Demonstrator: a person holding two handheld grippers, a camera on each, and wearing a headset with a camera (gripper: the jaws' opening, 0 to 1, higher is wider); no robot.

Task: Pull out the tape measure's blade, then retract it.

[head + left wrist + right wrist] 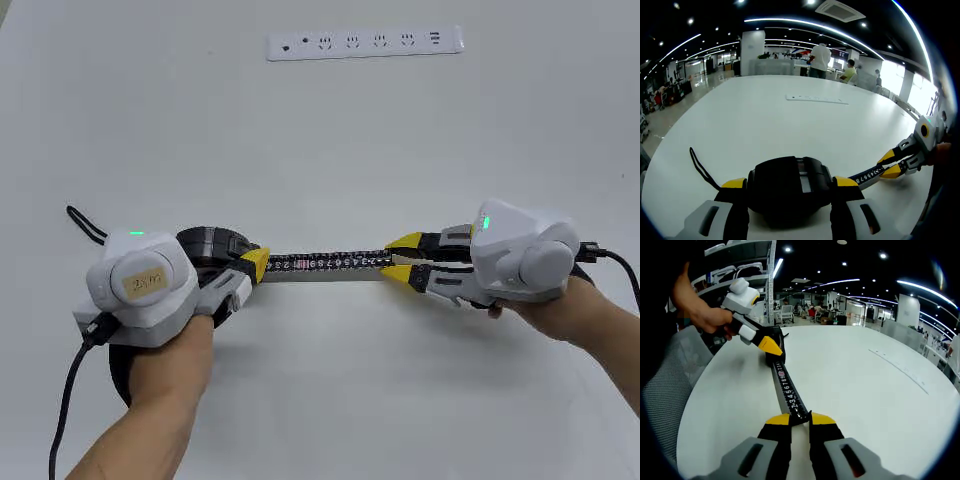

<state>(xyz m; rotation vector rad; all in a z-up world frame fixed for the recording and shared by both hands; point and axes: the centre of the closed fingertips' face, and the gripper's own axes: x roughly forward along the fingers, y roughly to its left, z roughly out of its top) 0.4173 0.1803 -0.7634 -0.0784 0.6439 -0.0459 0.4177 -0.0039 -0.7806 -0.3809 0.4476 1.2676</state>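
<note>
Currently the left claw (790,182) clamps the tape measure case (210,245), anchoring it on the worktop (330,130). Well apart from the case, the right claw (800,419) pinches the blade (786,387) end, holding it taut. Retraction not yet done.

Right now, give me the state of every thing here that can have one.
left gripper, shut on the tape measure case
right gripper, shut on the blade end
tape measure case, clamped, blade out
blade, partly pulled out, straight between the grippers
power strip, lying flat, sockets empty
</note>
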